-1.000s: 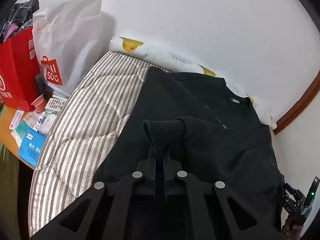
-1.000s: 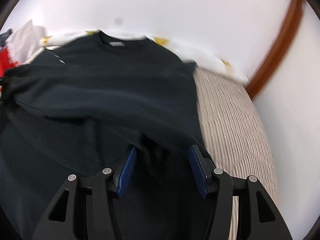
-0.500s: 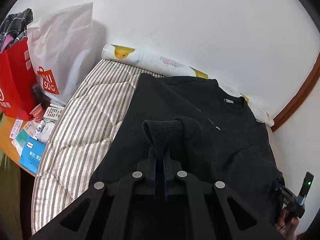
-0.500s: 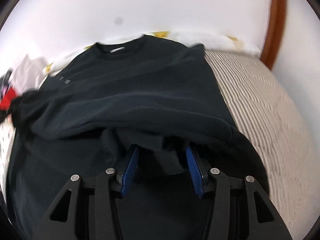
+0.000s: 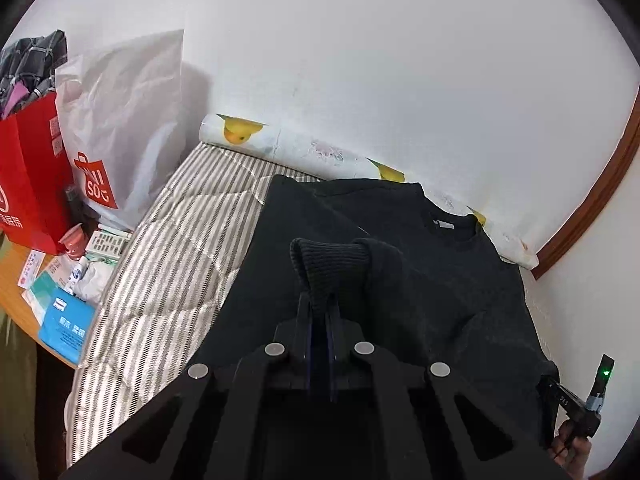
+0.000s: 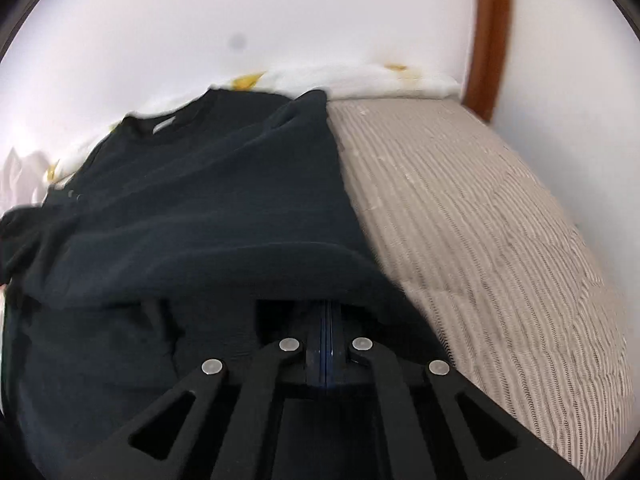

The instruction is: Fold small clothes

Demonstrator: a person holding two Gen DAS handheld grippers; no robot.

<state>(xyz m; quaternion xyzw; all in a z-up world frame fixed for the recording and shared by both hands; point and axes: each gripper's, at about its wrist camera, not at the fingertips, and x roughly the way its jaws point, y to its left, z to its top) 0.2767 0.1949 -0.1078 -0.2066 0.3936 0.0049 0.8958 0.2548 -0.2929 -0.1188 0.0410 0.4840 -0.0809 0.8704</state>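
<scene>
Both views are bright and evenly lit, with soft daylight on the white wall [image 5: 380, 60]. The white bag [image 5: 128, 120] throws a soft shadow on the wall to its right. The fisheye lens bends the edges, and the corners are black. The left wrist view is sharp; the right wrist view is blurred, mostly at the left. The black sweater [image 6: 200, 208] shows little detail.

My black sweatshirt [image 5: 420, 280] lies flat on the striped bed – collar toward the wall, one ribbed cuff [image 5: 332, 260] lifted and folded over its body.
</scene>
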